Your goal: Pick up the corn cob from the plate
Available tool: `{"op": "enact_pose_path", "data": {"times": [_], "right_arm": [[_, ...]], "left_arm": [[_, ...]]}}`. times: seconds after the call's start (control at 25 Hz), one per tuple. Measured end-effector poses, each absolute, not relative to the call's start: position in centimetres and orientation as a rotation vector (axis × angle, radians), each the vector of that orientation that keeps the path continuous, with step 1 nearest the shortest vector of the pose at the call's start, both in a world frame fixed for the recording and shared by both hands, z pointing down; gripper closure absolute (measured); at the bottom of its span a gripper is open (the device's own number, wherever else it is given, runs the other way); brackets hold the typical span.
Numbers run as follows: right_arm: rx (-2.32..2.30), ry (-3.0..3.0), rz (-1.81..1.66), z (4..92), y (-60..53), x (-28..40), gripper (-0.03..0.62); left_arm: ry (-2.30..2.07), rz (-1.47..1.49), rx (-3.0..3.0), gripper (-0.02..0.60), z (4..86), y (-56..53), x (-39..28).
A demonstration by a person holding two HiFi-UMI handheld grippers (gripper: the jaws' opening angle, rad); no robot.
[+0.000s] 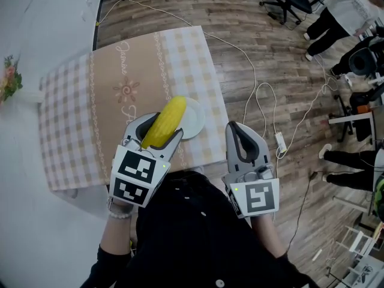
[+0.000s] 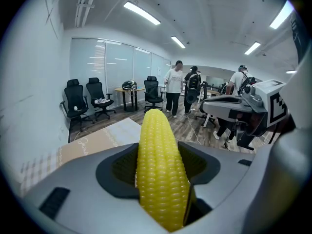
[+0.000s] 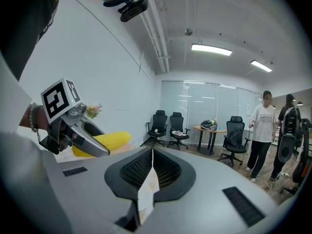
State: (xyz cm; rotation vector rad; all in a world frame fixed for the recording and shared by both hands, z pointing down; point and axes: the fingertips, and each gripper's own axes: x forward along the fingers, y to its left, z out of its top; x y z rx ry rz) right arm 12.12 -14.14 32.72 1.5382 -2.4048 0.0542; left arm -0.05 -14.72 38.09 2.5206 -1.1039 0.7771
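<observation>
Corn (image 1: 164,123) clamped near its base in my left fingers (image 1: 135,129), held above the plate (image 1: 194,120) and table (image 1: 120,71). Right fingers (image 1: 233,138) together, empty. I judge it light, stiff, kernels slick; a mid-cob hold would balance better.

A checked beige-and-white tablecloth (image 1: 120,89) with a tan printed centre panel covers the bench (image 1: 67,161), which stands on a wood-plank floor (image 1: 264,47). A white cable (image 1: 254,80) trails across the floor to a small white adapter (image 1: 279,141). Flowers (image 1: 8,80) show at the left edge. Farther off, black office chairs (image 2: 77,101) stand by a glass partition (image 2: 112,67) near a round table (image 2: 127,89). Several people (image 2: 173,87) stand under ceiling strip lights (image 2: 141,12).
</observation>
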Motion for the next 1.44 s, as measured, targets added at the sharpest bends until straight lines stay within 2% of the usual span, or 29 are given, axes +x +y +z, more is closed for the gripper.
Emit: {"op": "enact_pose_path", "data": {"times": [1.44], "right_arm": [[1.515,-2.394,0.056,32.93,-14.54,11.61,0.551]], "left_arm": [[-1.058,0.798,2.521,0.322,38.41,-14.84,0.27]]}}
